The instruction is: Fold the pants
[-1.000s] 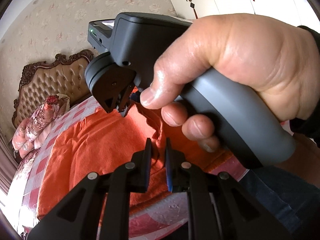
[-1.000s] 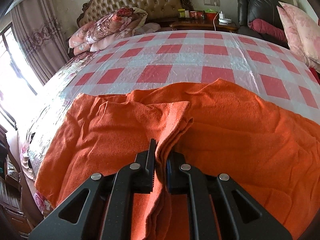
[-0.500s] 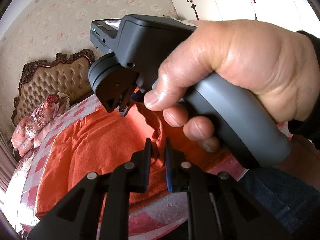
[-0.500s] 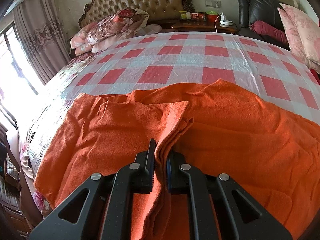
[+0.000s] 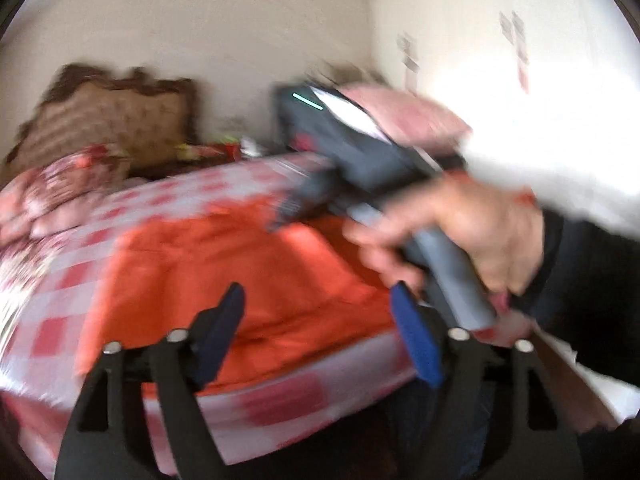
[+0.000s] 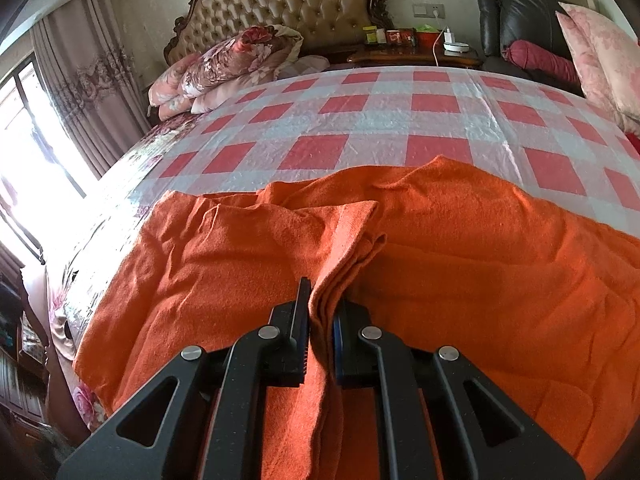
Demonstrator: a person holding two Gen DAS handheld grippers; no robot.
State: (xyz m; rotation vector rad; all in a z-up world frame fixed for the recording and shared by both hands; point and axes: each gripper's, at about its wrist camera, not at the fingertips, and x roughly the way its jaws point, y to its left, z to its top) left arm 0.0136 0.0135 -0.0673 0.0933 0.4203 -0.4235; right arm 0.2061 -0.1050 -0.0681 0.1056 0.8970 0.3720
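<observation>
A: Where were the pants (image 6: 460,264)?

B: They lay flat on the bed (image 6: 400,120), at the end far from the headboard (image 6: 280,4). They were orange and spread wide. One part was folded over on top, on the window side.

A: What was the right gripper (image 6: 320,320) doing?

B: Its two fingers (image 6: 301,312) were close together, and a thick fold of the pants was pinched between them. The fold ran up from the fingers toward the headboard.

A: And the left gripper (image 5: 320,332)?

B: Its fingers (image 5: 412,336) were spread wide. Nothing was between them. It hung in the air over the edge of the bed, at the end far from the headboard.

A: Could you see the pants from that side too?

B: Yes, but the left view was very blurry. The orange pants (image 5: 248,264) were there on the checked cover. A hand (image 5: 472,236) was holding the grey handle of the right gripper (image 5: 288,208) above them. I could not tell how its fingers stood from that side.

A: What else was near the headboard?

B: A rolled flowery quilt (image 6: 240,60) lay just in front of it. A small table (image 6: 420,52) with little things on it stood beside it.
</observation>
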